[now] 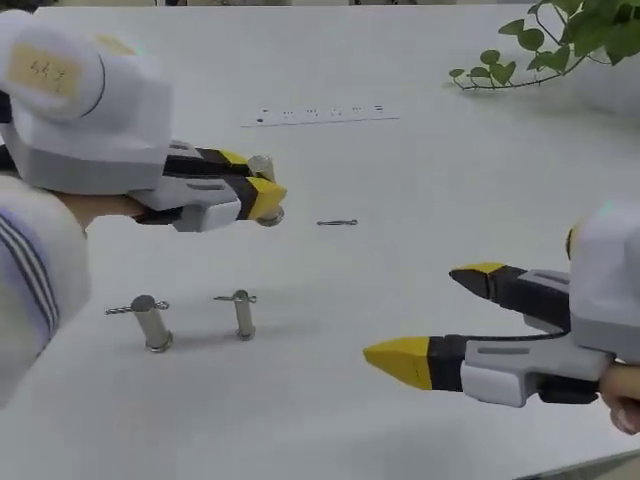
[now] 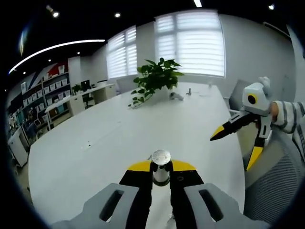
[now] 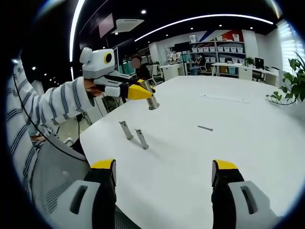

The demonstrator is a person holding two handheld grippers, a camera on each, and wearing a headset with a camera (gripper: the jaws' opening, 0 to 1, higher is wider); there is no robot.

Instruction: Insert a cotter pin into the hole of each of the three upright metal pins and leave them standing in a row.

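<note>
White tabletop [image 1: 430, 180] ran under both my tools. My left gripper [image 1: 268, 192] was clamped on a metal pin [image 1: 262, 166], one yellow tip on each side of its shank, with the round head showing above the jaws and the flanged foot below them (whether that foot touched the table I could not tell). My right gripper [image 1: 420, 312] hung low at the near right with its jaws spread wide and nothing between them.

Near my left sleeve [image 1: 25, 290], two more pins stood upright side by side: the left standing pin [image 1: 152, 325] and the right standing pin [image 1: 243, 318]. Each had a cotter pin through the hole near its top. A loose cotter pin [image 1: 337, 222] lay flat on the table, just to the right of the held pin and well apart from my right gripper.

Farther back, a row of small dark marks [image 1: 320, 113] crossed the surface, and a leafy plant [image 1: 560, 40] trailed in at the far right corner.
</note>
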